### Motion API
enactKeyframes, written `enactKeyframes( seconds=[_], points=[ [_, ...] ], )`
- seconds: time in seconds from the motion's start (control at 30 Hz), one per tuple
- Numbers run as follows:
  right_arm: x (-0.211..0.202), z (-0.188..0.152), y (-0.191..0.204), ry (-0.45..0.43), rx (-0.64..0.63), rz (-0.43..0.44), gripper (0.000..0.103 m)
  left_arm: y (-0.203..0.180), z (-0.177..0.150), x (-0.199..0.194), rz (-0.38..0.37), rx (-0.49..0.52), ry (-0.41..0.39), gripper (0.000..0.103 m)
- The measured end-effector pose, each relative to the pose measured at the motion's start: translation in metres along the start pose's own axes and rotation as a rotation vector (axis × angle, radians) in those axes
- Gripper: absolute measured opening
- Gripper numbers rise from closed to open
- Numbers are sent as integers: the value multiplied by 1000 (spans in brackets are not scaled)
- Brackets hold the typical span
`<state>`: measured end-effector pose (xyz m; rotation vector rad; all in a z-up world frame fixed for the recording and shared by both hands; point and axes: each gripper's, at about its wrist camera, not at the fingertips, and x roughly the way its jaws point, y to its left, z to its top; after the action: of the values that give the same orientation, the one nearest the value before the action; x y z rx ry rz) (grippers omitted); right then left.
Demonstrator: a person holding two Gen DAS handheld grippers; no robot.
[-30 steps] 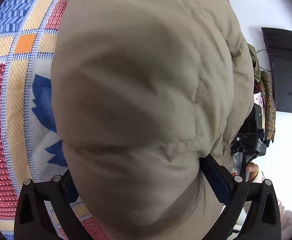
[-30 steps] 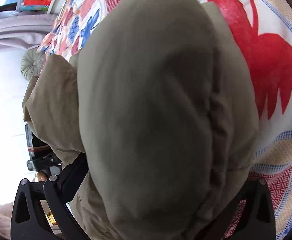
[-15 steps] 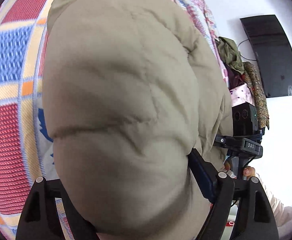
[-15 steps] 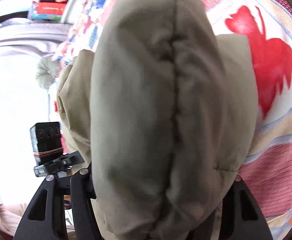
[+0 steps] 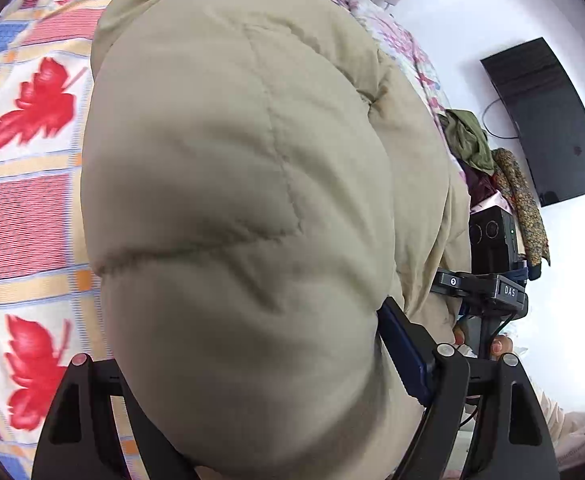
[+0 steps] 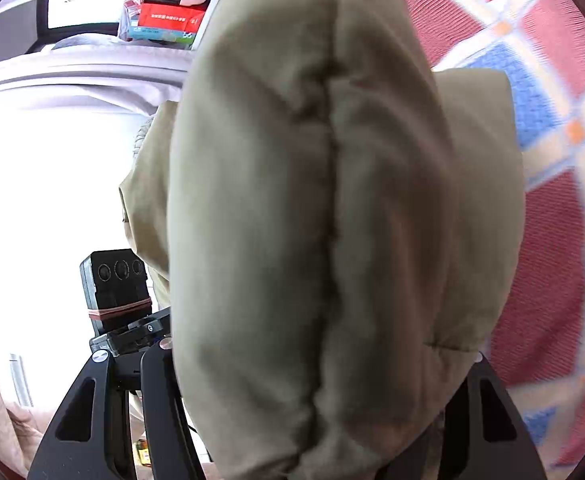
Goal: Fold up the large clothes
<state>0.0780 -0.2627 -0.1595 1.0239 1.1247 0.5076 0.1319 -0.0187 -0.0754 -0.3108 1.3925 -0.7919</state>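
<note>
A thick beige padded jacket [image 5: 232, 200] fills the left wrist view and bulges out between my left gripper's [image 5: 268, 392] fingers, which are shut on it. The same jacket [image 6: 332, 220] fills the right wrist view, with a stitched seam down its middle, and my right gripper [image 6: 320, 392] is shut on it. Both hold the jacket above a bed with a red, blue and yellow patterned cover [image 5: 28, 208]. My right gripper shows in the left wrist view [image 5: 488, 276]. My left gripper shows in the right wrist view [image 6: 120, 296]. The fingertips are hidden by fabric.
A heap of other clothes [image 5: 488, 164] lies at the bed's far edge below a black wall screen [image 5: 548, 120]. The bed cover [image 6: 544, 240] lies to the right of the jacket. Boxes on a shelf [image 6: 164, 20] stand at the back.
Both grippers have lifted and tilted with the jacket, so the views now look further along the bed toward the wall and shelf. The grip on the jacket is unchanged.
</note>
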Motion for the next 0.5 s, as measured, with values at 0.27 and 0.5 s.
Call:
enactKeyframes(
  seconds=[0.27,0.5],
  points=[
    [76,11,1,61,22,-17,64,81,4,-2,45,-110,25,84],
    [104,15,-14,61,47,-144,65,116,-15,37,92,-145,33,90]
  ],
)
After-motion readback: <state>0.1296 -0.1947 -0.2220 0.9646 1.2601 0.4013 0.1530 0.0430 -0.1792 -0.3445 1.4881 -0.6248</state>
